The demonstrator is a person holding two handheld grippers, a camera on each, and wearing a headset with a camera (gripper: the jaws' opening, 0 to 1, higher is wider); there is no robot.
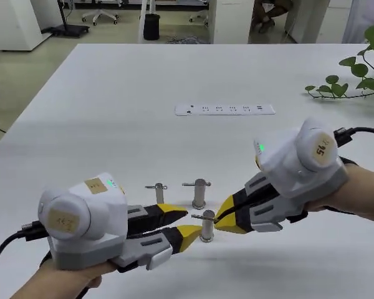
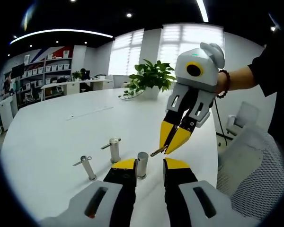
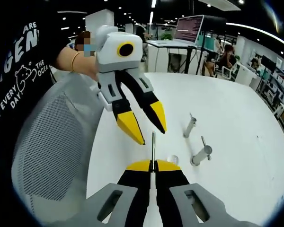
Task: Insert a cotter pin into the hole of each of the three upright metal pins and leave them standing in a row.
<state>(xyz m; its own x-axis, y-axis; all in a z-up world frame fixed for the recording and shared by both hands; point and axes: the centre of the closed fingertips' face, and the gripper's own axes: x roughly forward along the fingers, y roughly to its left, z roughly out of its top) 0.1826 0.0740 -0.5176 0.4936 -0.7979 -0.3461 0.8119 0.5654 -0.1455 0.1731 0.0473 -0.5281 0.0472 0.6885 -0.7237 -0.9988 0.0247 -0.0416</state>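
left rear pin (image 1: pixel 159 195) carries the first cotter pin (image 1: pixel 153 186), right rear pin (image 1: pixel 199 197) the second cotter pin (image 1: pixel 189 184). the left tool (image 1: pixel 186 223), jaws apart, sits beside the nearest pin (image 1: pixel 207 232); the right tool (image 1: pixel 220 219) pinches the third cotter pin (image 1: pixel 202 216) at its top.

Open-plan office: long white table (image 1: pixel 112 93) with power strip (image 1: pixel 225 109), swivel chairs (image 1: pixel 100 14) (background), monitor (image 3: pixel 195 28), potted plant (image 2: pixel 149 78); apparently shelving (image 2: pixel 57 71), blurred.

We see smooth, satin-grey metal pins (image 1: pixel 199 194), a thin bare-metal cotter pin (image 3: pixel 153 146), a smooth matt white table (image 1: pixel 112 112), and semi-gloss plastic fingers (image 1: pixel 171 212).
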